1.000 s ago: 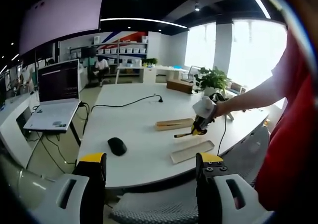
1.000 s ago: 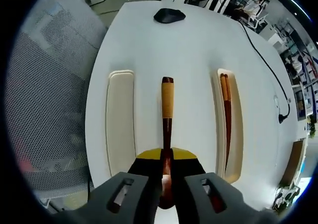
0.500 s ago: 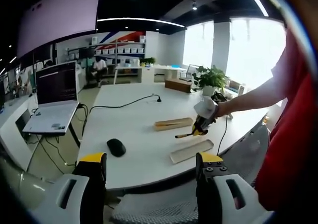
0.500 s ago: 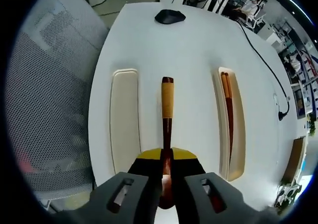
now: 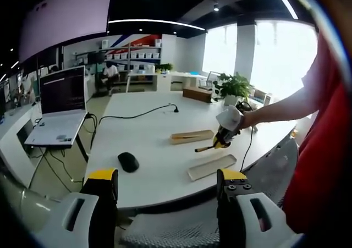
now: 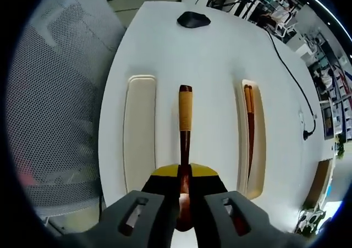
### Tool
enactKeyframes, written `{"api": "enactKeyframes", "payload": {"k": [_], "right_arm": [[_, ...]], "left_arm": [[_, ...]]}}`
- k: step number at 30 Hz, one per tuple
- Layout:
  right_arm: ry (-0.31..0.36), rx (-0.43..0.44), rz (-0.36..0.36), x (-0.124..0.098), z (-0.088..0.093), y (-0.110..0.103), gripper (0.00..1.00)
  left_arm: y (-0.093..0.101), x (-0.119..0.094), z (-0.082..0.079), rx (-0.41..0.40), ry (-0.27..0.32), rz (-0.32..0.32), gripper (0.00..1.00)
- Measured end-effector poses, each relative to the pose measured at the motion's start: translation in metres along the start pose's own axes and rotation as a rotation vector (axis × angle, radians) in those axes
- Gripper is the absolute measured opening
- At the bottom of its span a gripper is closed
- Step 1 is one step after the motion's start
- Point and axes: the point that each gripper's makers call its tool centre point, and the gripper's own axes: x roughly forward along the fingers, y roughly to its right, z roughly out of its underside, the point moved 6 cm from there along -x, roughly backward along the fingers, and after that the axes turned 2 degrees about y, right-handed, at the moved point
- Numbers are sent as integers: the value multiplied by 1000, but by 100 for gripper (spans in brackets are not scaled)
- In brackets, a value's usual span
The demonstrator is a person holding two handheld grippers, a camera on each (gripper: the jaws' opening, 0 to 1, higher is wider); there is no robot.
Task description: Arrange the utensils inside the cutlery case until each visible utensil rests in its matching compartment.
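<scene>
My right gripper (image 6: 185,174) is shut on a utensil (image 6: 185,113) with a dark red shaft and a yellow-wrapped handle that points away from me, above the white table (image 6: 214,55). Its working end is hidden between the jaws. To its left lies an empty cream case half (image 6: 139,132). To its right a second case half (image 6: 258,149) holds dark red chopsticks (image 6: 250,121). In the left gripper view, the right gripper (image 5: 225,131) hangs over the table with the utensil (image 5: 204,147), between the chopstick half (image 5: 191,136) and the empty half (image 5: 212,167). My left gripper (image 5: 165,177) is open, short of the table edge.
A black mouse (image 5: 128,161) lies near the table's left part, also seen as the mouse (image 6: 193,20) beyond the case halves. A black cable (image 6: 289,72) runs across the table. A mesh chair (image 6: 49,94) stands beside the table edge. A laptop (image 5: 60,110) sits on a side desk.
The right gripper view has shifted a little over the table; the utensil stays gripped and the case halves lie as before. The left gripper has barely moved.
</scene>
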Motion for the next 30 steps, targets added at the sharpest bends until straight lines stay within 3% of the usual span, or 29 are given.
{"api": "enactKeyframes", "payload": {"k": [16, 30], "right_arm": [[-14, -19, 44, -19, 0, 10, 1], [-23, 18, 71, -29, 1, 28, 1]], "left_arm": [[1, 1, 6, -16, -2, 3, 75], [-2, 3, 3, -19, 3, 16, 75]]}}
